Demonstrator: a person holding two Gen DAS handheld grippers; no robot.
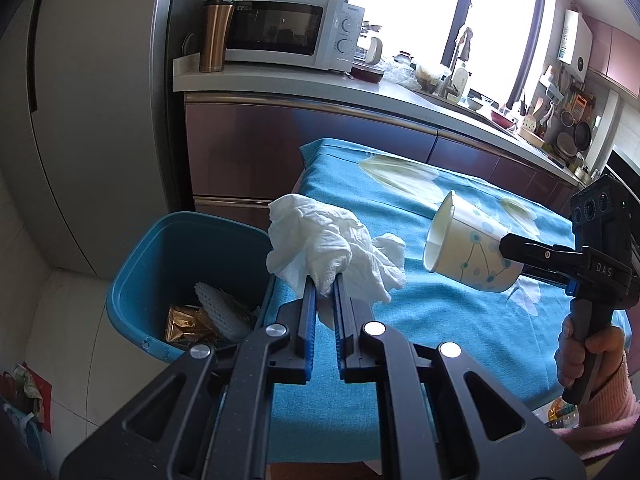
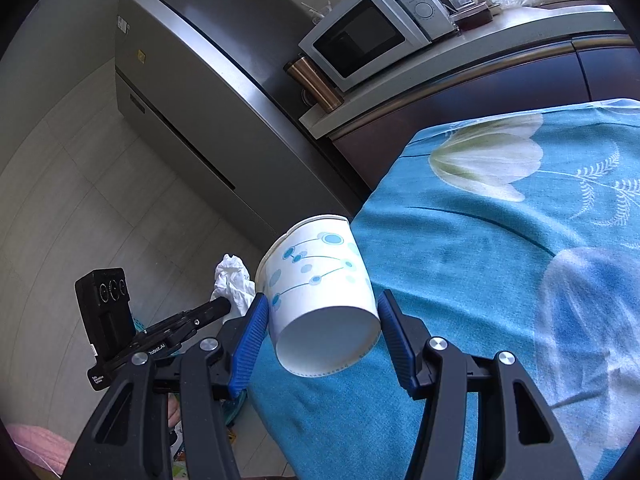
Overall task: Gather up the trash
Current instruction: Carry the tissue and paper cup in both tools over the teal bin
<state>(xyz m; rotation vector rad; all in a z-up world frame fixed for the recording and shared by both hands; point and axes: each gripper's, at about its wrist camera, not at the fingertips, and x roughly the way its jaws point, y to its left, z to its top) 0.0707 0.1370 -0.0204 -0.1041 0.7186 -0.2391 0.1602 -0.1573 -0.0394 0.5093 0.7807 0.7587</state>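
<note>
1. The landmark is the table draped in a blue cloth printed with white flowers (image 1: 460, 320); every place below is given against it.
2. The left gripper (image 1: 325, 280) is clenched on a crumpled white paper tissue (image 1: 320, 248), which bunches up beyond its blue-padded fingers (image 1: 309, 300). The tissue is held in the air at the table's left edge.
3. Just off that edge, on the pale tiled floor, stands a blue plastic waste bin (image 1: 160, 256), open at the top. Inside it lie a white foam net sleeve (image 1: 218, 304) and a crinkled gold foil wrapper (image 1: 188, 322).
4. The right gripper (image 2: 320, 320) grasps a white paper cup printed with blue dots and thin lines (image 2: 316, 280), one blue pad (image 2: 250, 340) pressed on either side of its wall. The cup is tipped on its side above the cloth, near the table's left edge, its flat base toward the right wrist camera and its open mouth facing the bin side.
5. A hand in a pink sleeve (image 1: 580, 356) holds the right gripper's handle, over the table's right part.
6. Behind the table runs a counter with a white microwave oven (image 1: 288, 32) and a copper-coloured travel mug (image 1: 216, 36).
</note>
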